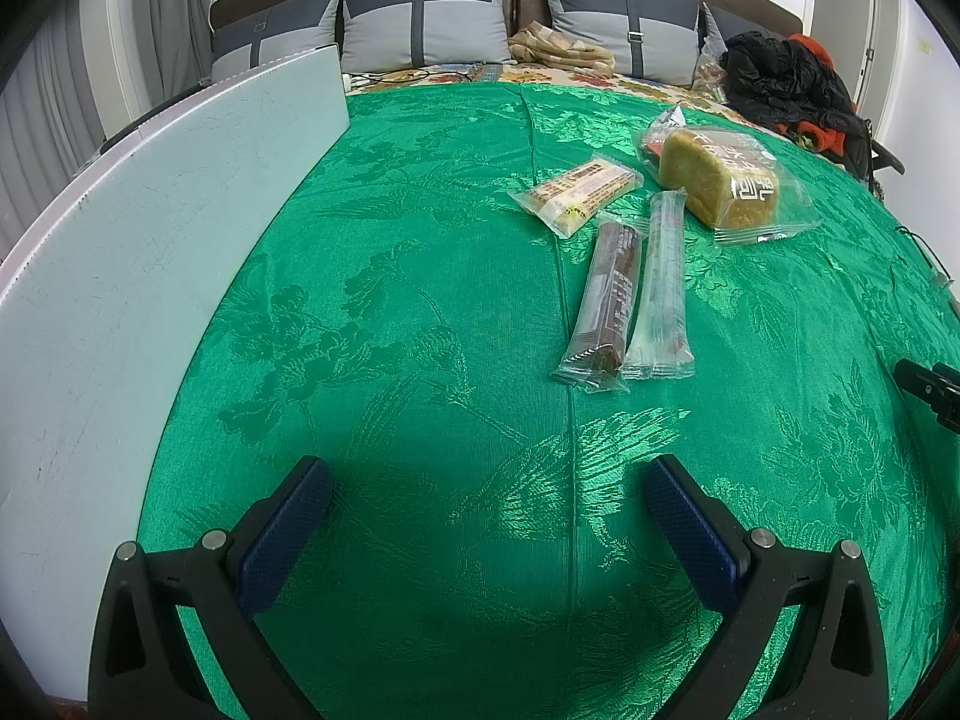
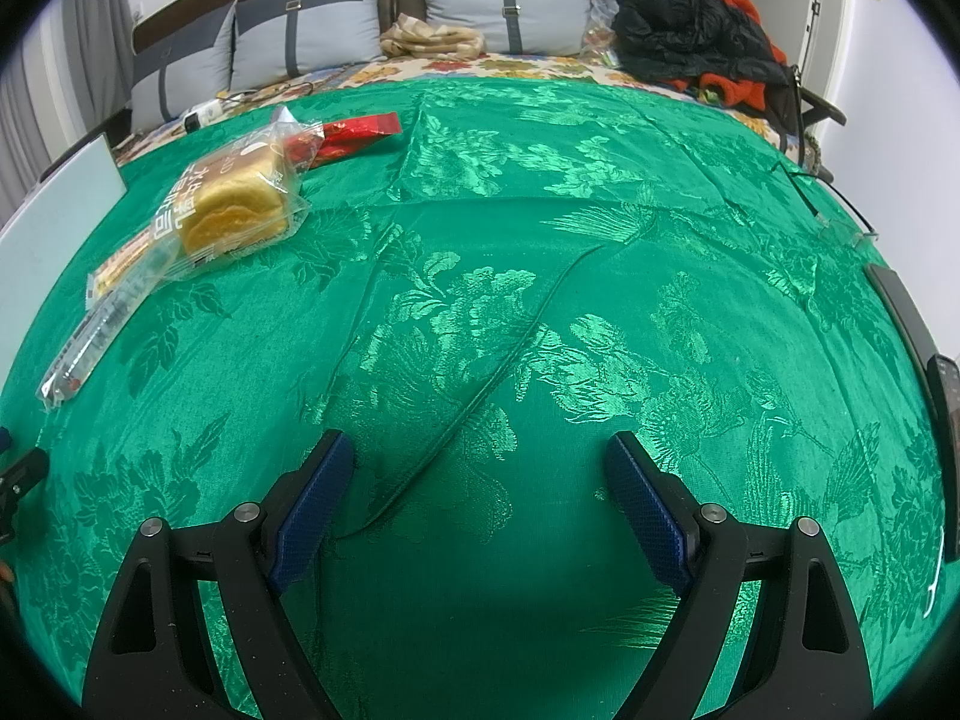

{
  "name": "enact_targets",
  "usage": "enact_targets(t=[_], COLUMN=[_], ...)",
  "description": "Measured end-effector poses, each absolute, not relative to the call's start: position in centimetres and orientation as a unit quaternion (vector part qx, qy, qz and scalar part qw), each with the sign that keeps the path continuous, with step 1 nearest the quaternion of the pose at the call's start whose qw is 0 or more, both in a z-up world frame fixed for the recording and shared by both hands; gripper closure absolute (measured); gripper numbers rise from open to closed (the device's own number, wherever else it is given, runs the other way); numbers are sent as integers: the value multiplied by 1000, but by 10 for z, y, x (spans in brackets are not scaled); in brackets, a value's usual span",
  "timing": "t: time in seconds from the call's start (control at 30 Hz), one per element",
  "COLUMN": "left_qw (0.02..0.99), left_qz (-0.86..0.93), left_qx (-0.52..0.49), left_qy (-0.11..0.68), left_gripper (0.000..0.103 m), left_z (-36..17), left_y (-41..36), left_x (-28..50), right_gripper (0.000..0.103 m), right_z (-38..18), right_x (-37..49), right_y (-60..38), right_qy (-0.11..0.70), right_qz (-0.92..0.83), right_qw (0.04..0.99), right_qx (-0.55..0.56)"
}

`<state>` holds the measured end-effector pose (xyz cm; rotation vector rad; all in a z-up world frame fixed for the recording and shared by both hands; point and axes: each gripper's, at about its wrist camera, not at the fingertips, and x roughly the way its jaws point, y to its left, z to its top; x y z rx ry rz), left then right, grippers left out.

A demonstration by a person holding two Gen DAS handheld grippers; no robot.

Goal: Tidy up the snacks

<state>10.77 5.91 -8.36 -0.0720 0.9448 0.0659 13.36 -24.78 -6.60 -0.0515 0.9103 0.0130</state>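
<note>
Snacks lie on a green patterned cloth point(image 1: 420, 312). The left wrist view shows a wrapped bread loaf point(image 1: 720, 183), a flat biscuit pack point(image 1: 579, 189), a brown bar in clear wrap point(image 1: 606, 300) and a clear tube pack point(image 1: 660, 288) side by side. My left gripper point(image 1: 489, 480) hovers open over bare cloth, well short of them. My right gripper point(image 2: 480, 456) is open too, over bare cloth. In its view the bread loaf point(image 2: 234, 210) and a red packet point(image 2: 354, 132) lie far left, with the tube pack point(image 2: 90, 342) nearer.
A white board point(image 1: 150, 228) stands along the left of the cloth. Grey cushions point(image 1: 420, 24), a beige cloth bundle point(image 1: 564, 51) and dark clothes point(image 1: 780, 78) lie at the back. A dark remote point(image 2: 945, 396) and spectacles point(image 2: 840, 222) sit at the right edge.
</note>
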Motion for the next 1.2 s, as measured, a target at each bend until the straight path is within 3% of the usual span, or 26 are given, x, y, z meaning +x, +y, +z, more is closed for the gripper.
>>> enact_targets(t=[0.37,0.57,0.63,0.8,1.2], left_qw=[873,865,871,862,840], left_qz=[5,-11,-20,-24,-30], left_qx=[-29,-106,-103,-71,-23], left_qy=[487,490,481,501,541], left_gripper=[0,1,5,35,38], left_z=[-81,-62,-50,-38,-71], left_y=[63,79,76,67,43], left_x=[105,113,132,199,293], right_gripper=[14,14,14,14,14], right_z=[-66,-66,-66,-66,-66], right_x=[134,134,134,134,134], right_y=[-247,-247,-247,-247,-248], right_qy=[440,440,440,440,440], right_qz=[6,6,6,6,6], right_qw=[898,898,898,898,898], right_qx=[-25,-25,-25,-25,-25])
